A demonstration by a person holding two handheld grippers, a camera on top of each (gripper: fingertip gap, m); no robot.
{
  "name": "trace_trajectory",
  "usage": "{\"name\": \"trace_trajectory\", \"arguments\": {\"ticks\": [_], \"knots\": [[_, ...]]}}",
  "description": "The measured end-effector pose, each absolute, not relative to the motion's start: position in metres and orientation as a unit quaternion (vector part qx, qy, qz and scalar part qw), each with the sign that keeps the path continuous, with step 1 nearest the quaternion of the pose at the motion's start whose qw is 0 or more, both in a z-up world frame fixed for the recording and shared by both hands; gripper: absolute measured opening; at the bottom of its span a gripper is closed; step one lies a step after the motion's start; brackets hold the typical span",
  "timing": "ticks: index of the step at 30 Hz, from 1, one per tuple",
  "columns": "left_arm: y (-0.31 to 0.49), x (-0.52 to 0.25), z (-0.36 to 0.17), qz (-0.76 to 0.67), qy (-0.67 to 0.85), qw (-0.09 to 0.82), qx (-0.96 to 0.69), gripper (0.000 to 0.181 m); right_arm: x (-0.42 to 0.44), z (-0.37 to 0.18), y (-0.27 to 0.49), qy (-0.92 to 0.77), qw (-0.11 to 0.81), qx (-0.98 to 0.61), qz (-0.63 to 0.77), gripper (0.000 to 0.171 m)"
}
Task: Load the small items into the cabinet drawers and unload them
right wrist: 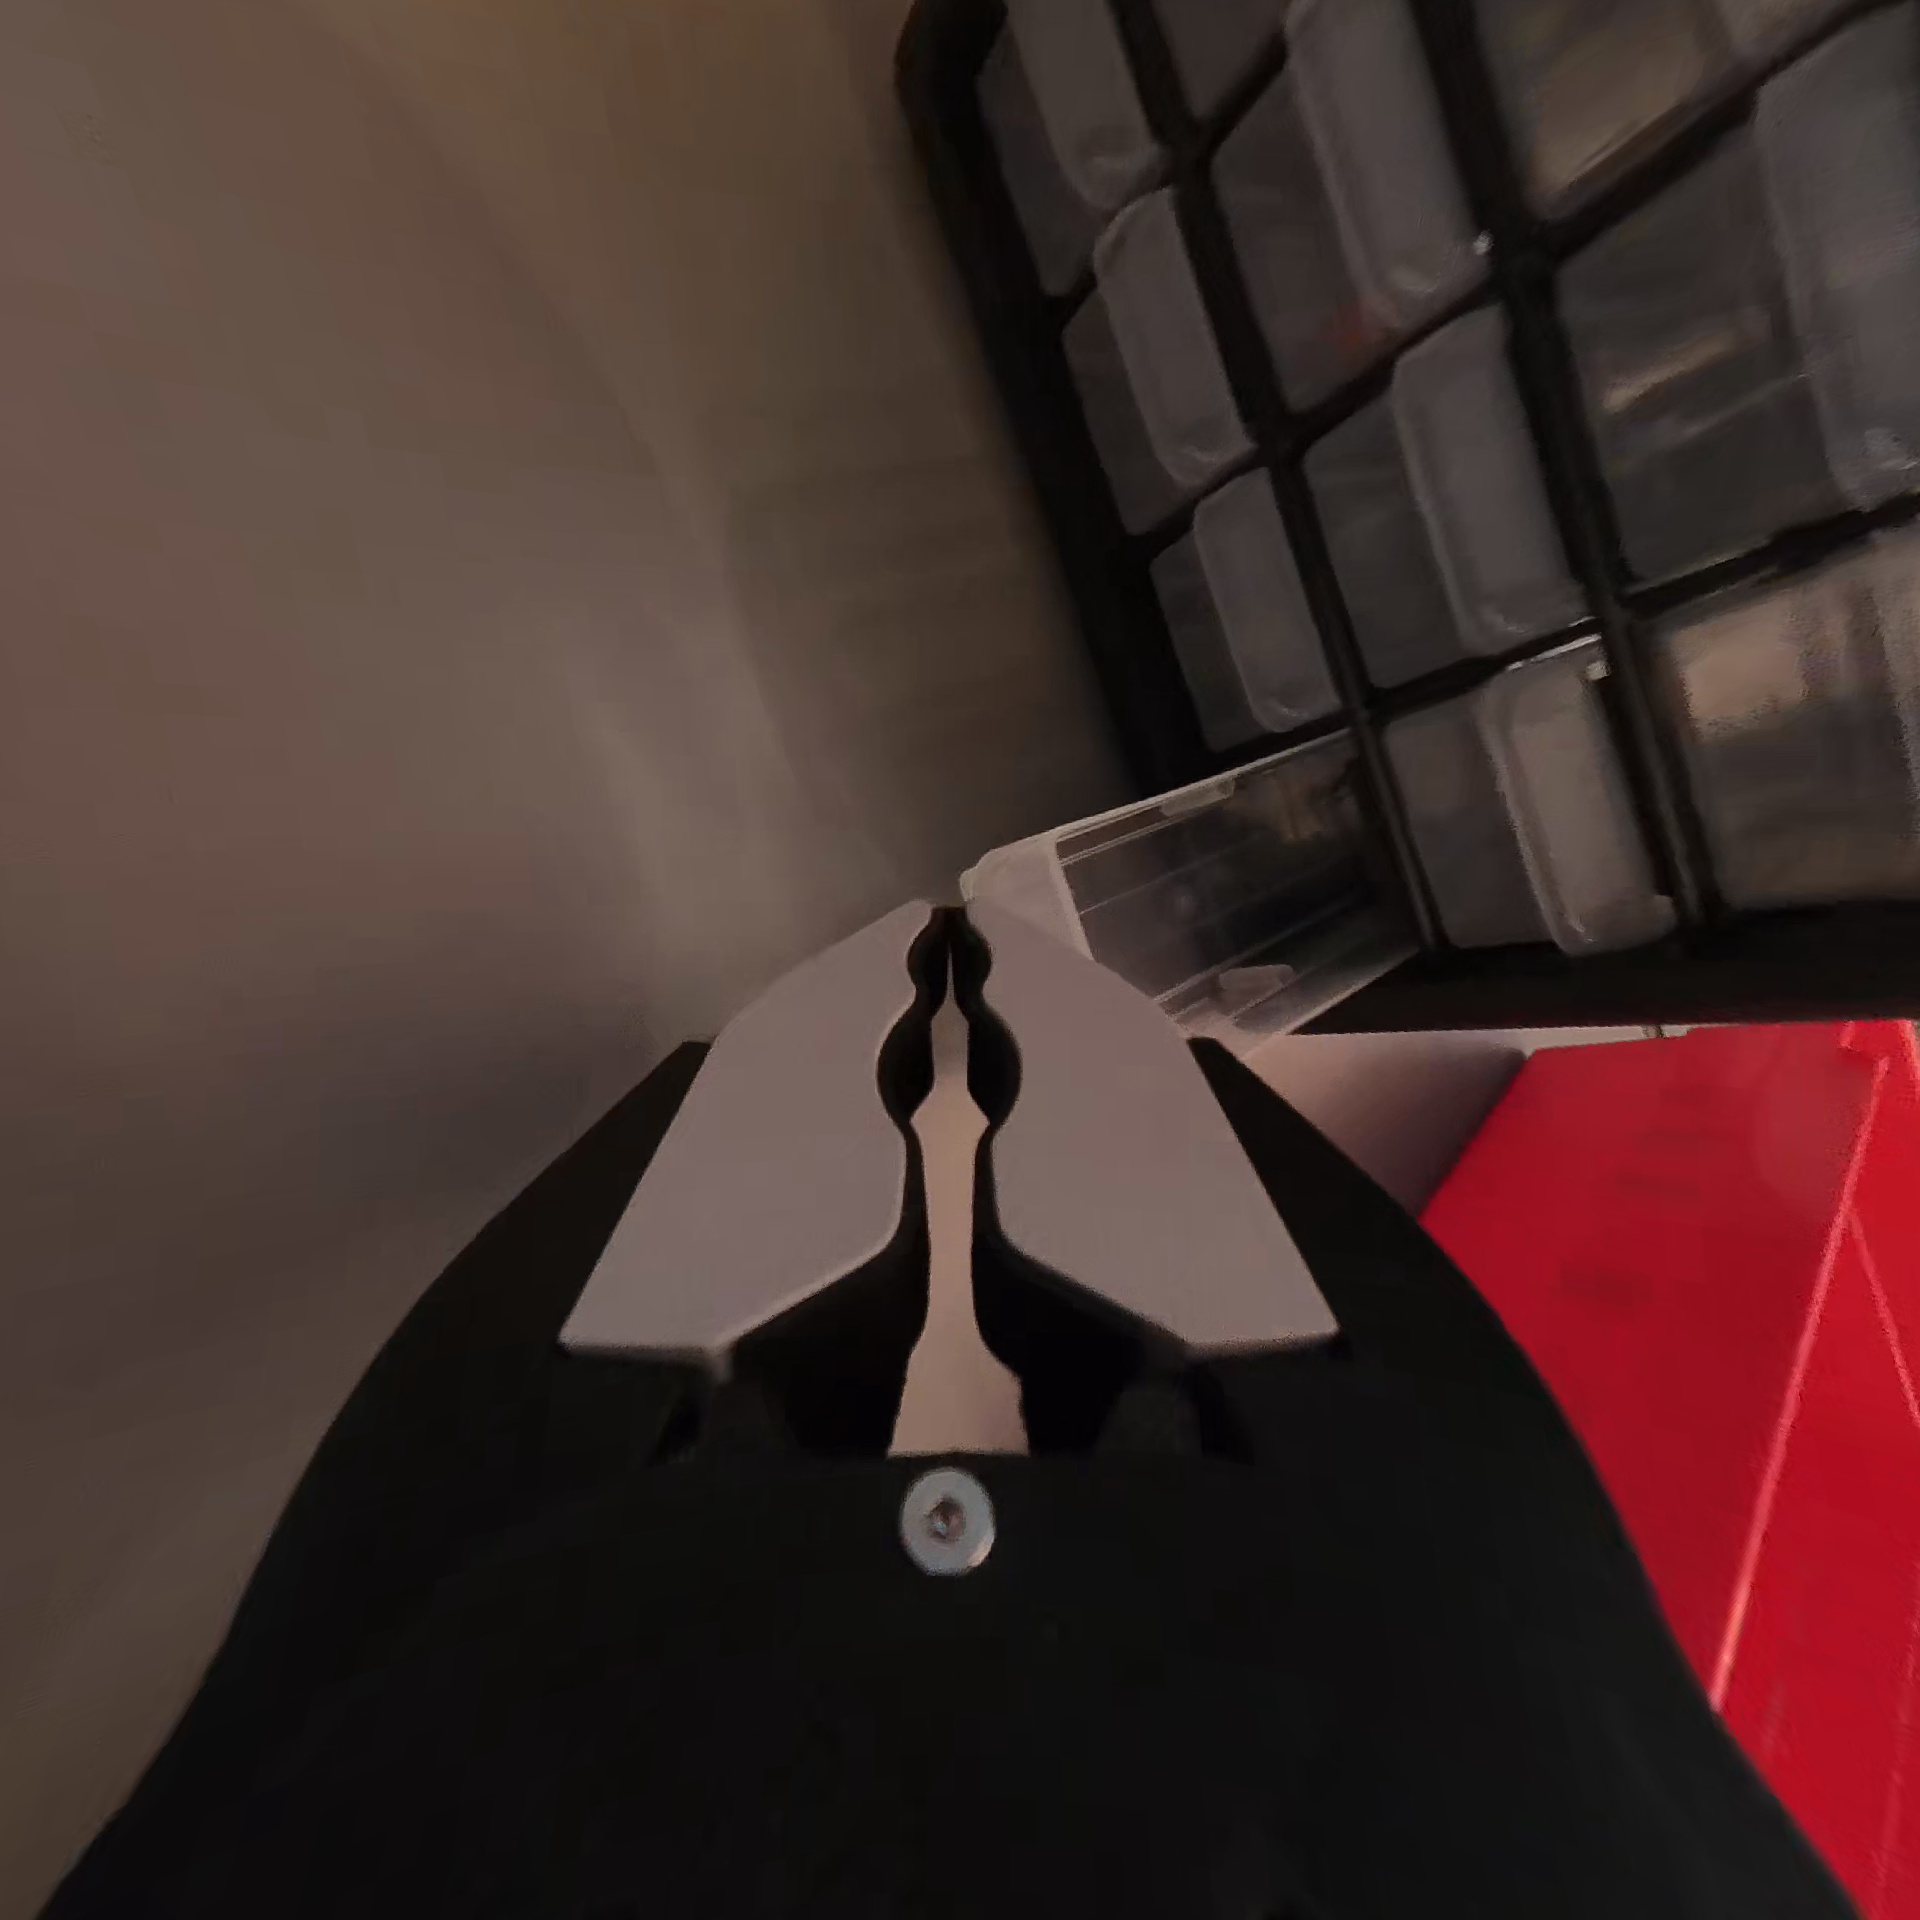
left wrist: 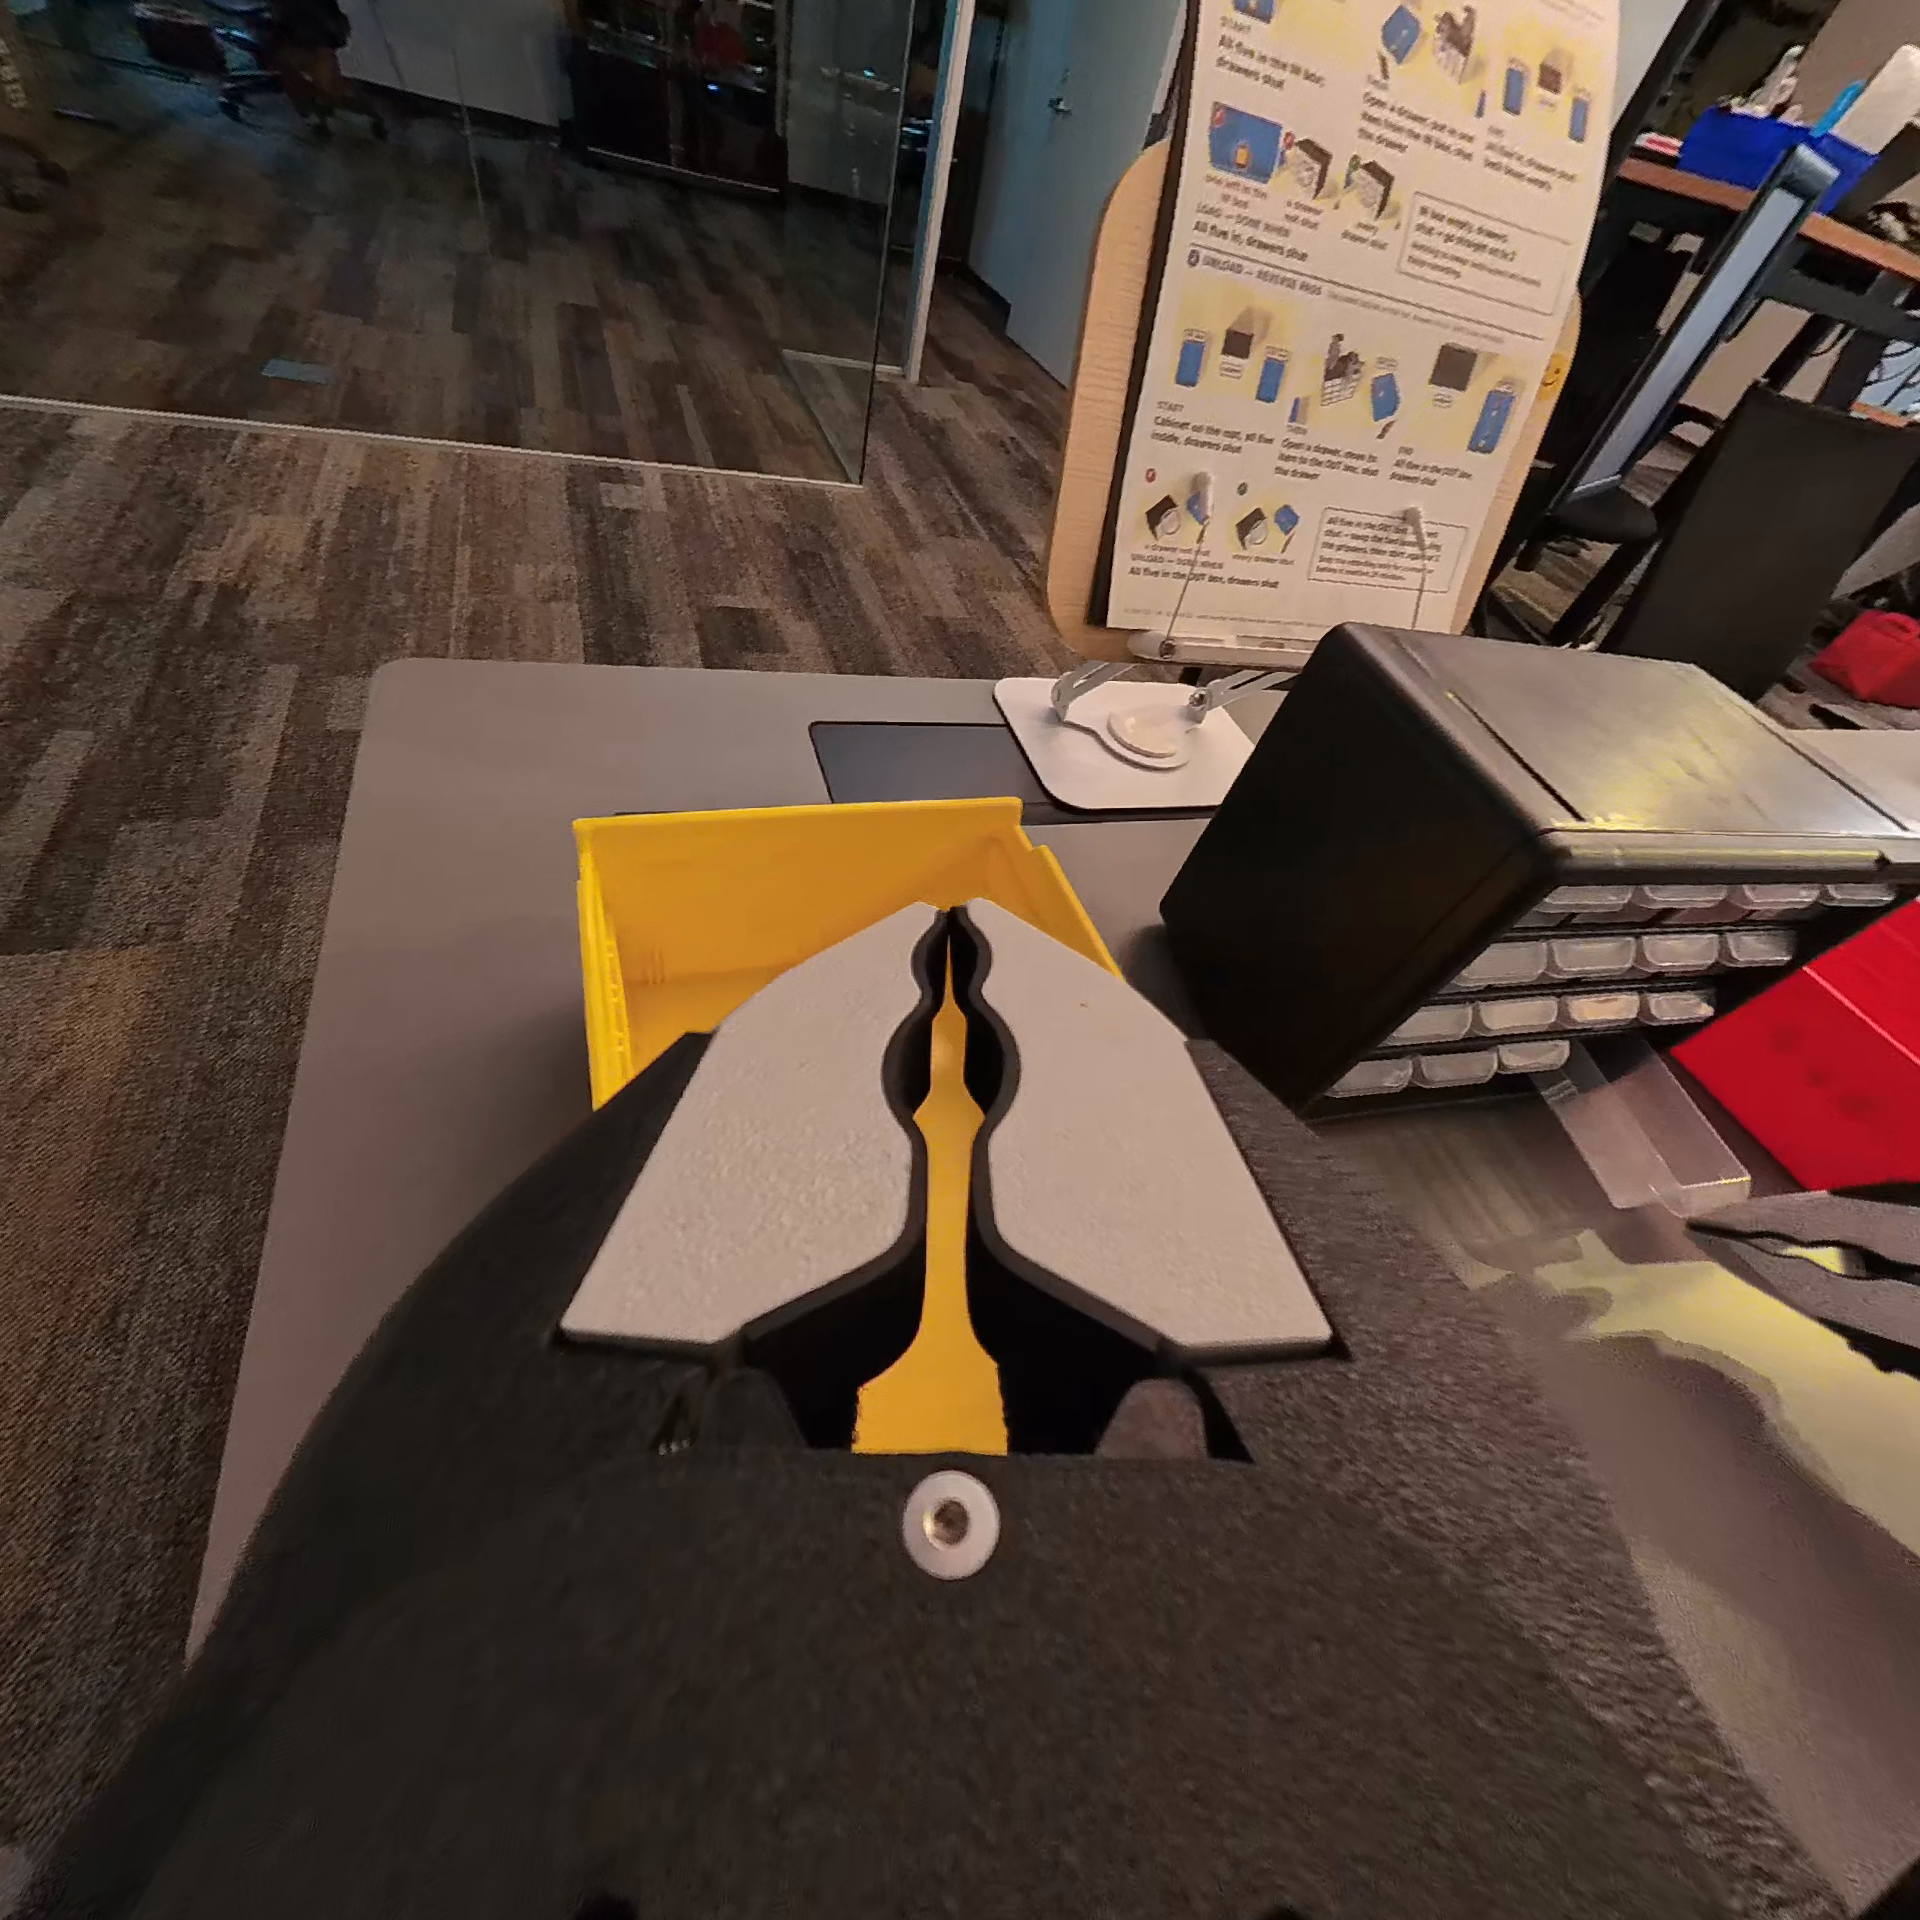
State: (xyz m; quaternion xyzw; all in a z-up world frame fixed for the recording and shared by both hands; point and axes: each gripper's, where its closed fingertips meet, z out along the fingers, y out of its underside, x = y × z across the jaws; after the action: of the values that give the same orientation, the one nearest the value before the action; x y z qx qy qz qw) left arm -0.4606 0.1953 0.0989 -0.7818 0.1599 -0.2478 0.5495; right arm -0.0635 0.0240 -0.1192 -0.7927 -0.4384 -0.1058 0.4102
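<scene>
A black cabinet [left wrist: 1455,862] with several small clear drawers stands on the grey table [left wrist: 468,935], right of centre. One bottom drawer [left wrist: 1652,1132] is pulled out. My left gripper [left wrist: 951,914] is shut and empty, held over a yellow bin [left wrist: 790,883]. In the right wrist view the cabinet [right wrist: 1455,416] fills the upper right and the pulled-out clear drawer [right wrist: 1195,894] juts toward me. My right gripper [right wrist: 951,914] is shut with nothing seen in it, its tips just left of the drawer's front end. No small items are visible.
A red bin [left wrist: 1829,1070] sits right of the open drawer and also shows in the right wrist view [right wrist: 1714,1351]. A white stand [left wrist: 1122,743] with an instruction sheet [left wrist: 1351,312] stands behind the cabinet. The table's left edge drops to carpet. My hands' fingertips stand some 50 cm from each other. To reach the cabinet [right wrist: 1455,416] in a straight line is about 12 cm for my right fingers, about 40 cm for my left. It turns up in the left wrist view [left wrist: 1589,1014] as well.
</scene>
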Motion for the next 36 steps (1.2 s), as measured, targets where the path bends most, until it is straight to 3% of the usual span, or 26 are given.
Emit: {"name": "trace_trajectory", "arguments": {"ticks": [10,16,24,30,36], "knots": [[0.198,-0.457,0.094,-0.191,0.161,0.538,-0.805,0.000,-0.065,-0.118,0.025,-0.443,0.429,-0.785,-0.050,0.002],[0.173,-0.431,0.103,-0.259,0.185,0.535,-0.783,0.000,-0.070,-0.057,0.019,-0.385,0.512,-0.761,0.100,0.002],[0.117,-0.396,0.015,-0.148,0.505,0.320,-0.788,0.003,-0.060,0.005,0.031,-0.367,0.576,-0.692,0.235,0.006],[0.135,-0.402,-0.059,-0.063,0.708,0.174,-0.681,0.022,-0.083,0.022,0.031,-0.370,0.591,-0.657,0.286,0.010],[0.143,-0.383,-0.097,-0.154,0.730,0.100,-0.658,0.040,-0.104,0.012,0.040,-0.385,0.583,-0.661,0.275,0.011]]}}
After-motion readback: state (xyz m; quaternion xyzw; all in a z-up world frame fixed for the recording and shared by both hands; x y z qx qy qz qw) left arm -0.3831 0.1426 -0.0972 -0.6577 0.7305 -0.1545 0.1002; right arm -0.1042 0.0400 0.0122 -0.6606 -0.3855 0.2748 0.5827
